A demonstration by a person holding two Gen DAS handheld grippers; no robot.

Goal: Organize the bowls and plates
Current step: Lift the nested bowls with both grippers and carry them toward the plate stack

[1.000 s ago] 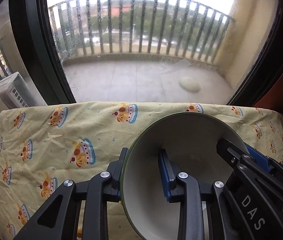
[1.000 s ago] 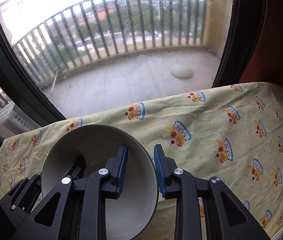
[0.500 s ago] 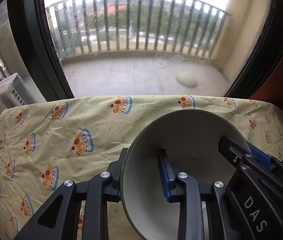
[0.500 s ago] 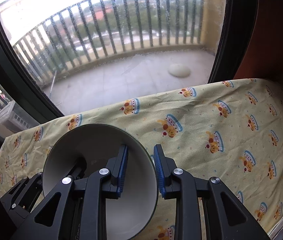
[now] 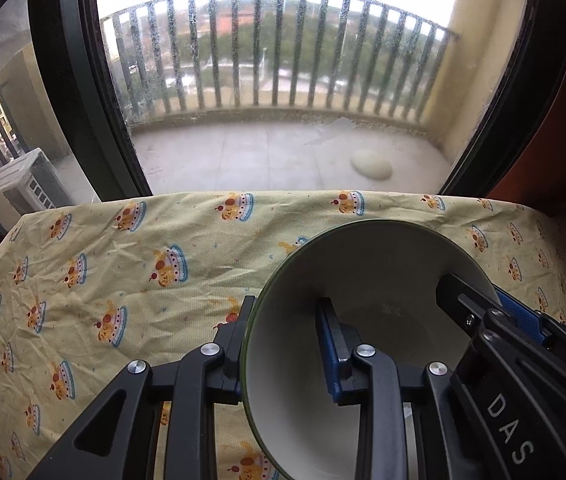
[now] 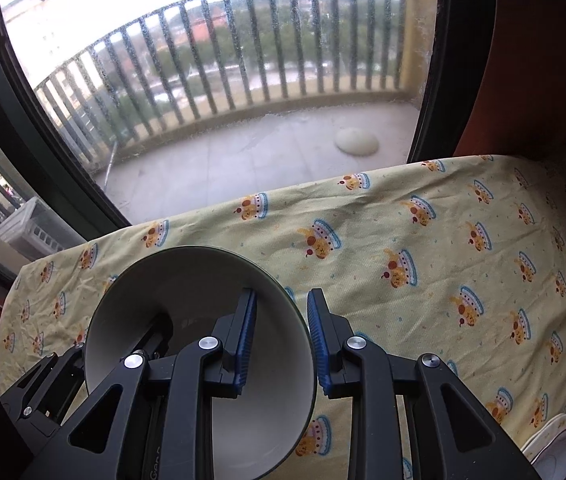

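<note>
A bowl (image 5: pixel 363 280) with a pale inside and a dark green outside is held above the yellow patterned cloth (image 5: pixel 123 264). My left gripper (image 5: pixel 287 336) is shut on its left rim, one finger inside and one outside. My right gripper (image 6: pixel 281 332) is shut on its right rim (image 6: pixel 295 308) the same way, and the bowl (image 6: pixel 187 284) fills the lower left of that view. Each gripper shows in the other's view at the far side of the bowl. A white plate (image 6: pixel 555 440) with a scalloped edge lies at the lower right corner.
The cloth covers a table (image 6: pixel 443 240) that stands against a large window with a dark frame (image 5: pixel 79 100). A balcony with railings lies beyond the glass. A dark red wall (image 6: pixel 543 60) stands at the right.
Both grippers have moved back and up a little with the bowl, so more of the cloth shows. The plate has come into the right wrist view. The grip has not changed.
</note>
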